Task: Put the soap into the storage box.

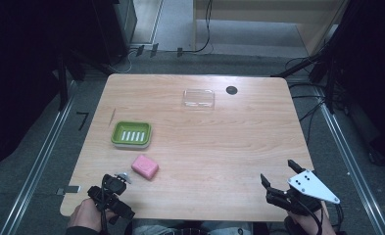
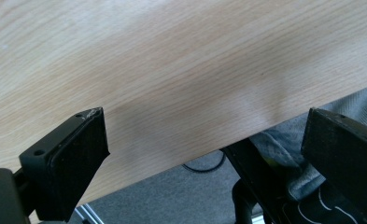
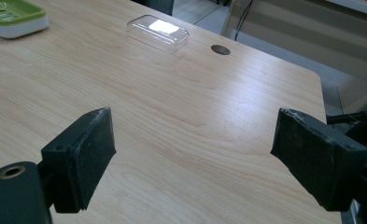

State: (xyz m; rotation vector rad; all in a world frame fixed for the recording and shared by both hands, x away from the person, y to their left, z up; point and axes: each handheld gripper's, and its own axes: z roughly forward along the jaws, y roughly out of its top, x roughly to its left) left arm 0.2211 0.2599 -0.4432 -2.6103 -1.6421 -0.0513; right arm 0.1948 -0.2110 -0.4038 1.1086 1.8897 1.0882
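Wooden table [image 1: 219,142] seen from above, with both hand-held grippers at its near edge. The left gripper [image 1: 112,192] sits at the near left corner, jaws spread wide and empty, just beside a pink soap bar [image 1: 145,166]. The right gripper [image 1: 278,181] sits at the near right corner, jaws likewise wide apart and holding nothing. A green soap dish [image 1: 131,134] lies just beyond the soap; a clear plastic lid [image 1: 198,98] and a dark grommet hole [image 1: 231,90] lie near the far edge.

A wooden table [image 1: 229,142] fills mid-frame; a green soap dish [image 1: 131,134] sits left of centre, pink soap [image 1: 145,166] below it, a clear lid [image 1: 198,98] toward the top.
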